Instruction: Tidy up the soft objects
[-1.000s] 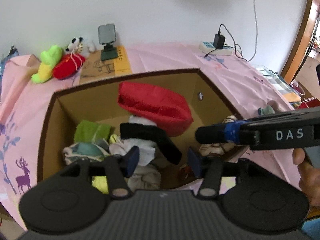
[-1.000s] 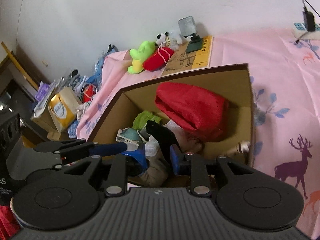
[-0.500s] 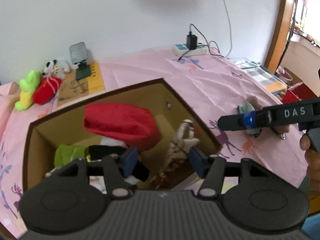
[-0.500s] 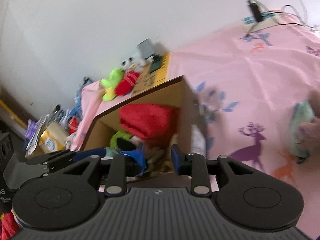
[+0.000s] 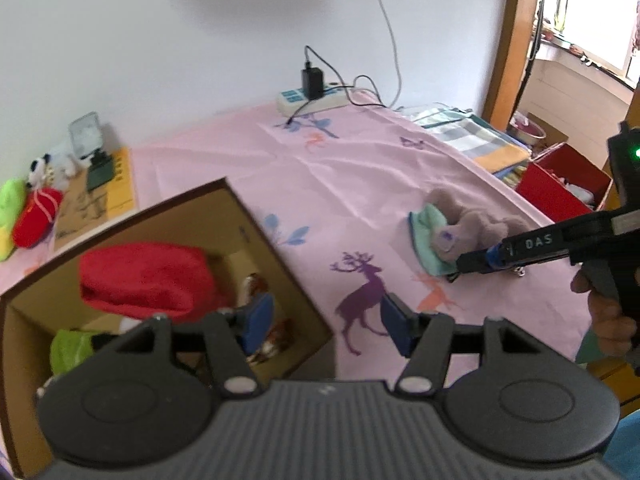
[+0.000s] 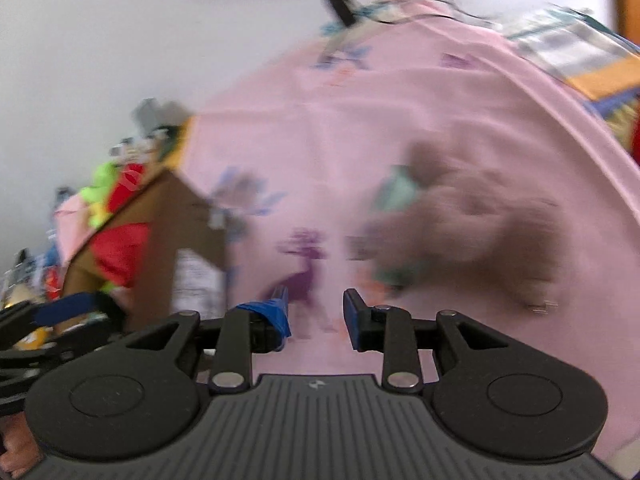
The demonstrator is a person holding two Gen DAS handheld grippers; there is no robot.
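Both grippers are parted and hold nothing: the left gripper (image 5: 326,322) straddles the cardboard box (image 5: 280,248) wall, while the grey plush toy (image 5: 472,226) (on a mint cloth (image 5: 426,236)) lies just ahead of the right gripper (image 6: 316,314).

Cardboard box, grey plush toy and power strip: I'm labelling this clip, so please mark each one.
cardboard box (image 5: 276,256): left wrist view, on its right rim.
grey plush toy (image 5: 476,226): left wrist view, on its body.
power strip (image 5: 320,100): left wrist view, on its white casing.
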